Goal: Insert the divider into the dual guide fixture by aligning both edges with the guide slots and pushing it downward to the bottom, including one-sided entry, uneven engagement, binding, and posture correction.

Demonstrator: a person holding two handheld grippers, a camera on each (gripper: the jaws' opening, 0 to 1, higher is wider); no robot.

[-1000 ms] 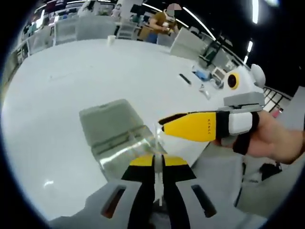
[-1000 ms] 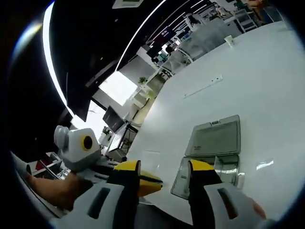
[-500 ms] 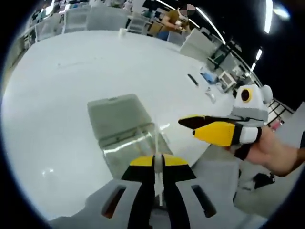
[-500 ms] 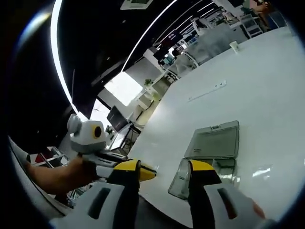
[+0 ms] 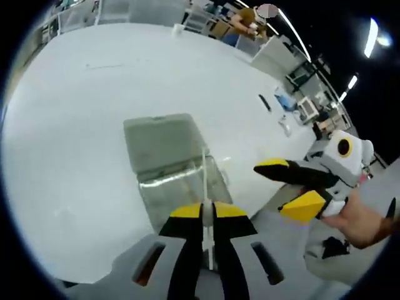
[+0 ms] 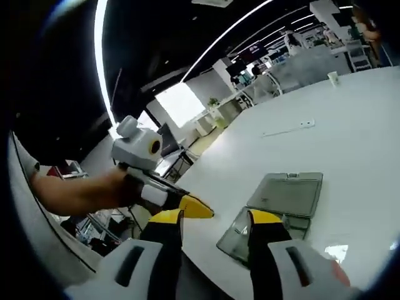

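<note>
The left gripper view looks steeply down from near above onto the white desk [image 5: 75, 125] and the clear fixture [image 5: 175, 169]. The right gripper view looks from the desk's edge, lower and farther off, across the desk [image 6: 350, 137]. Both share the fixture [image 6: 281, 206].

i see bare desk [image 5: 75, 125] all round the fixture [image 5: 178, 172]; the right gripper [image 5: 294, 187] hangs off the desk edge, well apart, leaving the fixture's top open.

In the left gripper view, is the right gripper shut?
No, the right gripper shows its two yellow-tipped jaws spread apart with nothing between them.
</note>
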